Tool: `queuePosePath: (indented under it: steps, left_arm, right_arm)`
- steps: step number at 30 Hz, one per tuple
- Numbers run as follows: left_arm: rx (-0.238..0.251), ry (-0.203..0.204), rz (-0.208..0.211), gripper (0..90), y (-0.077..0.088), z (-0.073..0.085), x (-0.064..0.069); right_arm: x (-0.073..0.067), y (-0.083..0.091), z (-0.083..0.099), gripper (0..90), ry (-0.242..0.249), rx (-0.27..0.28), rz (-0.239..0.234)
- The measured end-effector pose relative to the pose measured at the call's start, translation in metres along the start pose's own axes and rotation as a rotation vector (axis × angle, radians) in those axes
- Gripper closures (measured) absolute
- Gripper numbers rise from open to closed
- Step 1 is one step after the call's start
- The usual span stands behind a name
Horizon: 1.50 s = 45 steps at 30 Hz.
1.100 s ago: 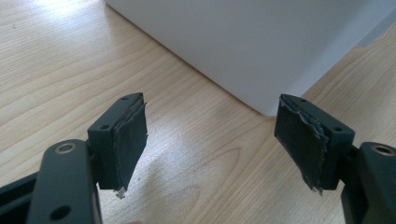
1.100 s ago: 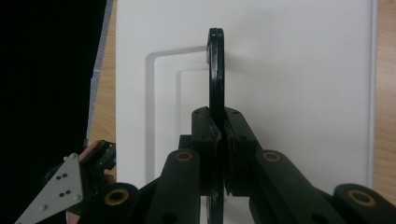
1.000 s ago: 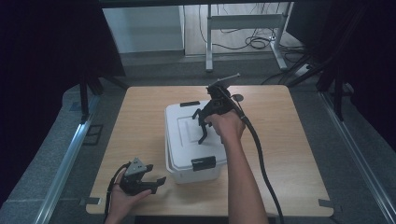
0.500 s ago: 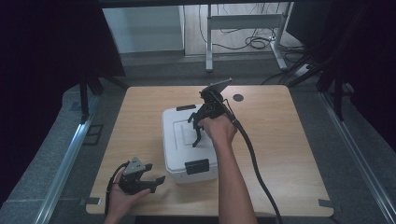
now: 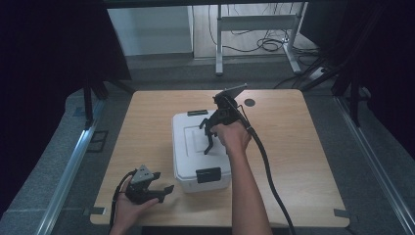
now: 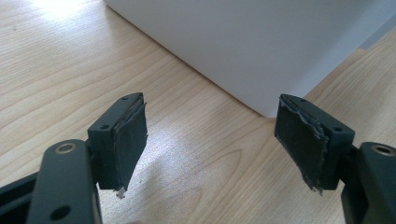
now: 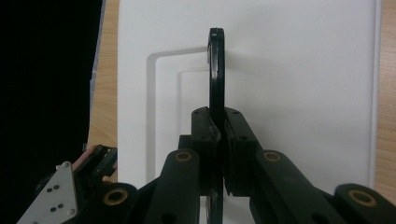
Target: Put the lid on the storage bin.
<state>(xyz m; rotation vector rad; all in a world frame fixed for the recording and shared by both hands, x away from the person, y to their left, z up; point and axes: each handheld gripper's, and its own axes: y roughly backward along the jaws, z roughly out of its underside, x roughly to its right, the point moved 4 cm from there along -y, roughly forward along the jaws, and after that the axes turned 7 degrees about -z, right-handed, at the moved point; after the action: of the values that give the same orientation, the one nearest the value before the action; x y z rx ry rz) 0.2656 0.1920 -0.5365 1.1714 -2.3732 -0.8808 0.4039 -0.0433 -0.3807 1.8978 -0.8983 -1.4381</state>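
A white box point(image 5: 188, 152) with a black front latch point(image 5: 209, 175) stands in the middle of the wooden table point(image 5: 293, 147). Its black handle point(image 5: 209, 142) stands upright over the lid. My right gripper point(image 5: 211, 132) comes down from above and is shut on that handle. In the right gripper view the handle point(image 7: 215, 70) runs edge-on between the closed jaws of the right gripper point(image 7: 218, 126), over the white lid point(image 7: 303, 70). My left gripper point(image 5: 164, 192) rests on the table by the box's front left corner, open and holding nothing. The left gripper view has its pads point(image 6: 128, 135) wide apart before the box's corner point(image 6: 233, 42).
A second black latch point(image 5: 197, 112) sits at the box's far edge. A small dark round hole point(image 5: 250, 102) marks the tabletop behind the right hand. The right gripper's cable point(image 5: 271, 176) trails across the table toward the front edge. Bare wood lies right of the box.
My right gripper, shut on the handle, has shifted a little left and nearer, and the box has slid slightly left with it. The left gripper has stayed put.
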Motion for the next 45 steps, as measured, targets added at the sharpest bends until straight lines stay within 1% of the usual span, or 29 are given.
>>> queuePosePath:
  steps: [5, 8, 19, 23, 31, 39, 43, 45]
  left_arm:
    - [0.000, 0.001, 0.000, 25.7, 0.000, 0.000, 0.000]
    - [0.003, 0.002, -0.001, 25.7, 0.000, 0.000, 0.000]
    - [0.004, 0.003, -0.002, 25.7, 0.001, 0.000, -0.001]
    - [0.002, 0.001, -0.001, 25.7, 0.000, 0.000, -0.001]
    - [0.004, 0.006, 0.000, 25.7, 0.001, 0.000, -0.001]
    - [0.002, 0.004, 0.000, 25.7, 0.000, 0.000, 0.000]
    - [-0.001, 0.002, 0.001, 25.7, 0.000, 0.000, 0.000]
    - [-0.001, 0.000, 0.000, 25.7, -0.001, 0.000, 0.000]
  right_arm:
    - [-0.002, 0.000, 0.000, 84.8, -0.007, -0.002, 0.014]
    - [-0.005, 0.000, -0.001, 84.7, -0.001, -0.006, 0.025]
    - [-0.005, -0.002, 0.000, 84.8, -0.016, -0.006, 0.025]
    - [-0.005, -0.003, 0.000, 84.8, -0.013, -0.006, 0.036]
    - [-0.008, -0.001, 0.000, 84.6, -0.009, -0.010, 0.045]
    - [-0.011, 0.002, 0.000, 85.0, -0.006, -0.018, 0.043]
    - [-0.009, -0.003, 0.001, 84.1, -0.013, -0.016, 0.037]
    - [-0.009, -0.004, 0.000, 84.0, -0.018, -0.006, 0.027]
